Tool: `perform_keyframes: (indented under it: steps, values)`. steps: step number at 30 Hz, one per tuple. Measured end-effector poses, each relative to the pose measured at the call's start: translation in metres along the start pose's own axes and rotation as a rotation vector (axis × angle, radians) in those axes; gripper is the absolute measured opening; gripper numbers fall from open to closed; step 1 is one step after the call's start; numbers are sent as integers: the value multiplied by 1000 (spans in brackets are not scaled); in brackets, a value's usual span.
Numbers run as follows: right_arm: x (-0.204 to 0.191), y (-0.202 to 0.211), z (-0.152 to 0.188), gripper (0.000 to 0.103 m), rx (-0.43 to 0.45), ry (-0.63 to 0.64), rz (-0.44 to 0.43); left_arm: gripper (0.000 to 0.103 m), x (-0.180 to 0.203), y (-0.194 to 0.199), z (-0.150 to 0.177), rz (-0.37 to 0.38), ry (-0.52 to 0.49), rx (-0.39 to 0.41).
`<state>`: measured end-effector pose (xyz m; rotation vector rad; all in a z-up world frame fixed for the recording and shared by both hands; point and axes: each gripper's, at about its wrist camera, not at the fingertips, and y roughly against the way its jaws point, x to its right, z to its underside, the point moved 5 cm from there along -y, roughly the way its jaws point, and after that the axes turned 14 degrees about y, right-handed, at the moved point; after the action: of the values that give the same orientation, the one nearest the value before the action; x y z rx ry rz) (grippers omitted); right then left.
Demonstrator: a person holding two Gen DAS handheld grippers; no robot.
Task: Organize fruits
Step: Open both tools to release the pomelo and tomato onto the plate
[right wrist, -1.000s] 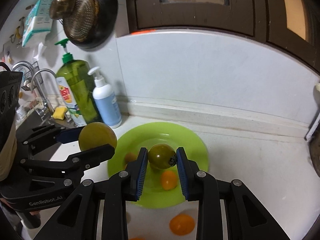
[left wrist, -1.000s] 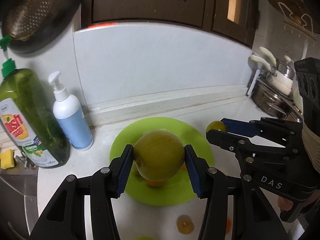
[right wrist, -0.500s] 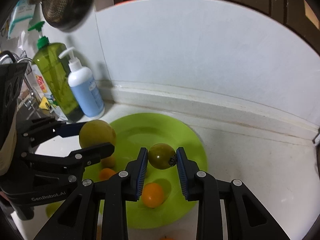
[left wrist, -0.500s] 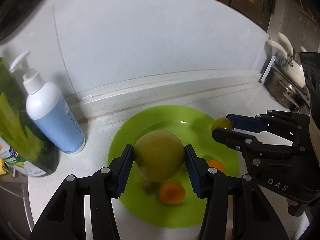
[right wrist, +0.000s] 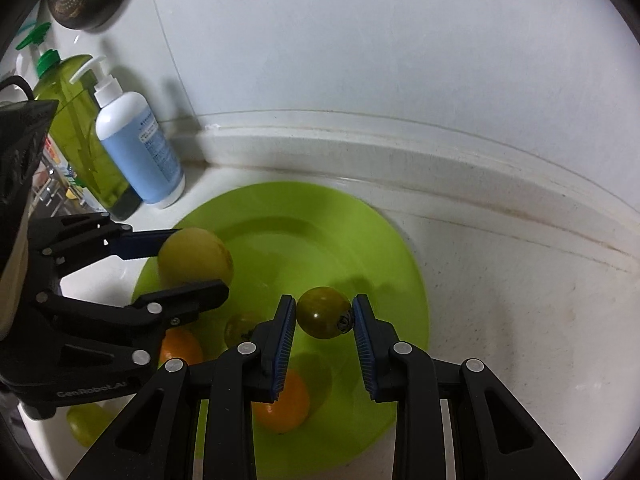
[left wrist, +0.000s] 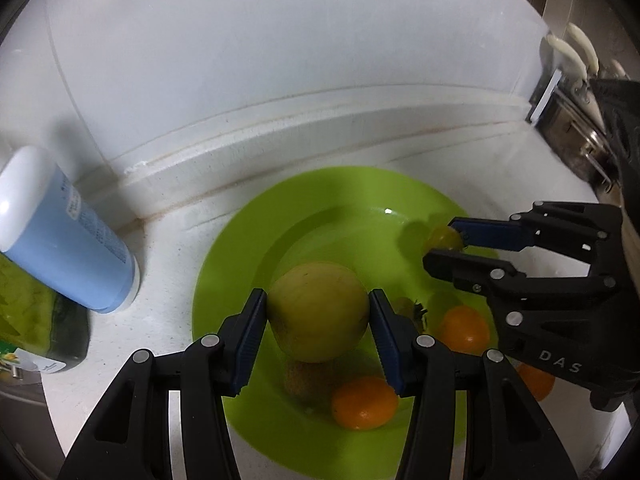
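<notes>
My left gripper (left wrist: pixel 318 316) is shut on a large yellow-green round fruit (left wrist: pixel 318 316) and holds it low over the green plate (left wrist: pixel 248 240). My right gripper (right wrist: pixel 325 320) is shut on a small green tomato (right wrist: pixel 324 316) over the plate's (right wrist: pixel 392 248) right half. In the left wrist view the right gripper (left wrist: pixel 444 246) and its tomato (left wrist: pixel 442 238) show at the right. In the right wrist view the left gripper (right wrist: pixel 192 264) and its fruit (right wrist: pixel 194 258) show at the left. On the plate lie oranges (left wrist: pixel 364 402) (left wrist: pixel 464 328), a brown fruit (left wrist: pixel 302 376) and a dark tomato (right wrist: pixel 240 330).
A blue pump bottle (right wrist: pixel 140 144) and a green detergent bottle (right wrist: pixel 80 128) stand left of the plate by the white wall. A yellow-green fruit (right wrist: pixel 86 424) lies on the counter near the plate's front left. Pots (left wrist: pixel 576 136) stand at the far right.
Both grippers have moved forward and down over the plate, still holding their fruits. The plate and the fruits on it now fill more of both views.
</notes>
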<state>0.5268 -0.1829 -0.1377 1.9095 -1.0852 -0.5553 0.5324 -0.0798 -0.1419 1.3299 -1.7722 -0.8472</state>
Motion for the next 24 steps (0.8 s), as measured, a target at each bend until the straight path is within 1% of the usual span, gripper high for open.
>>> perform_keyframes:
  steps: [7,14,16,20,24]
  values:
    - [0,-9,1,30,-20,-3,-5,51,2,-8,-2,3,-6,-16]
    - [-1,-13,2,31,-28,-22,-14,52,4,-2,-5,0,-6,19]
    - [-1,-11,4,31,-21,-29,-18,54,4,2,-5,0,-6,29]
    - [-4,-3,2,36,-5,-28,-8,58,5,16,-5,3,9,61]
    - [-7,12,2,36,22,-20,6,62,2,37,-4,-3,16,102]
